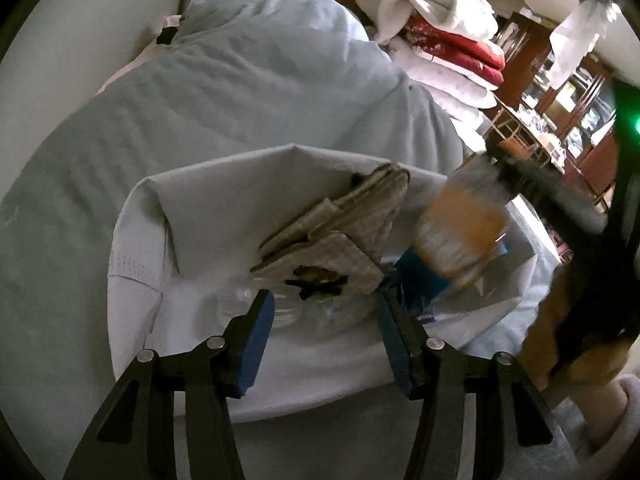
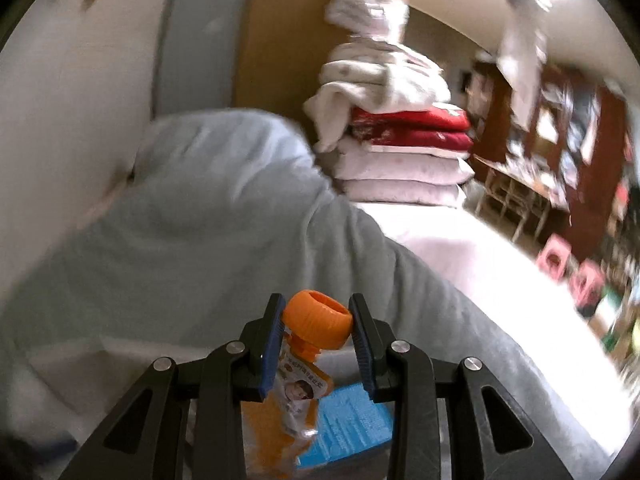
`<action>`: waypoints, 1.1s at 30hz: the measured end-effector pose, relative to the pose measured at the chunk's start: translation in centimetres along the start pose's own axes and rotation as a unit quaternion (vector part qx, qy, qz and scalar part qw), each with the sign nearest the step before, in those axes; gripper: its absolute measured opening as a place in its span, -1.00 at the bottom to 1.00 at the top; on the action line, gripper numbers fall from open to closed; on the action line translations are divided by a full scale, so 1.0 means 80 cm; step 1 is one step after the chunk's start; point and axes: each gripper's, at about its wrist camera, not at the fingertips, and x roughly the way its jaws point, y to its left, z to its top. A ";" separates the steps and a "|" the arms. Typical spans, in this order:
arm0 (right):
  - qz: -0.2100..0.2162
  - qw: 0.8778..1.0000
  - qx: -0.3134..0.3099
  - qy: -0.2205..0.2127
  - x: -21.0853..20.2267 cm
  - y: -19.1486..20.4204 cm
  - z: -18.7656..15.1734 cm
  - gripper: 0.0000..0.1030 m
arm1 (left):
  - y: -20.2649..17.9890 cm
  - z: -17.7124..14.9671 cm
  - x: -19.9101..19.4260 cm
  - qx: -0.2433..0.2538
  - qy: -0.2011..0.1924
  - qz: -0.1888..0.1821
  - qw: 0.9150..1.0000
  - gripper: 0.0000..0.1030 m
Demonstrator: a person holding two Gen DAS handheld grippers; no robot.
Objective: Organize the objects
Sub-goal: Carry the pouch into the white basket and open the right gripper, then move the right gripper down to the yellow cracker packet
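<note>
While the right gripper (image 2: 317,336) clamps the orange cap (image 2: 318,324) of a food pouch (image 2: 294,396), the pouch hangs below its blue pads, over a blue box (image 2: 348,424). Seen from the left wrist, the pouch (image 1: 464,224) is blurred and hangs above the right part of a white fabric bin (image 1: 136,264) on the bed (image 1: 240,92). Inside the bin, a folded newspaper (image 1: 340,236) leans near the middle, with clear plastic (image 1: 248,304) beneath it and the blue box (image 1: 416,276) to its right. The left gripper (image 1: 326,340) hovers over the bin's near edge, jaws apart (nothing between them). Beyond the bin, stacked pillows (image 2: 400,160) stand on the bed.
</note>
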 end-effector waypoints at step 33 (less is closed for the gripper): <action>0.392 0.886 -0.004 0.246 -0.161 -0.040 -0.063 0.30 | 0.002 -0.081 -0.179 -0.006 -0.088 0.072 0.993 0.15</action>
